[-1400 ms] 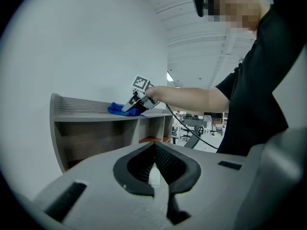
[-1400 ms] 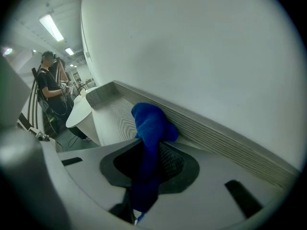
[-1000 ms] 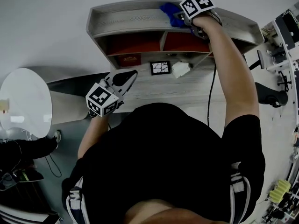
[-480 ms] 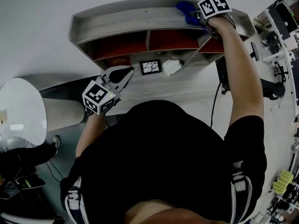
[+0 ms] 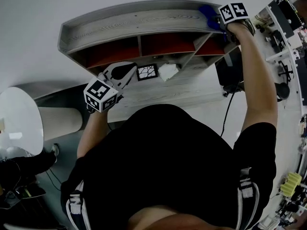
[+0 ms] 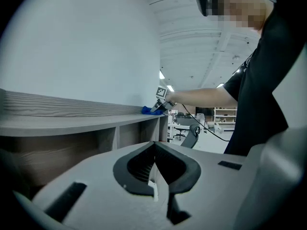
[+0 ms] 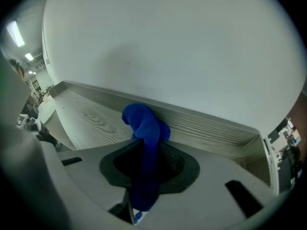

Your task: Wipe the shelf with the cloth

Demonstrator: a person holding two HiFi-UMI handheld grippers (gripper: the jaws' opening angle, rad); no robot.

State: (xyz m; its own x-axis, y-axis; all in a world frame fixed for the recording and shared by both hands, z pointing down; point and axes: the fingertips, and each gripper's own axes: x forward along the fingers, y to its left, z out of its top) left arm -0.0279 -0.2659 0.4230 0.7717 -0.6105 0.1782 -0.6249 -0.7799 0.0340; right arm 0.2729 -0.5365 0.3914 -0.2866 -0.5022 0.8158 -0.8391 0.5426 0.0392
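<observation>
Grey wood-grain shelf [image 5: 134, 25] stands at the far side of the tabletop [image 5: 187, 92]. Right tongs [image 5: 216, 23] are clenched on the blue cloth [image 7: 144, 123], which is bunched on the shelf's top board near its right end. Left tongs [image 6: 156, 176], pressed together on nothing, hover over the tabletop near the left compartments.

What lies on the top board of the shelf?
Only the blue cloth, near its right end, pinched by the right gripper. Elsewhere the shelf top looks bare; wood under the cloth is covered.
</observation>
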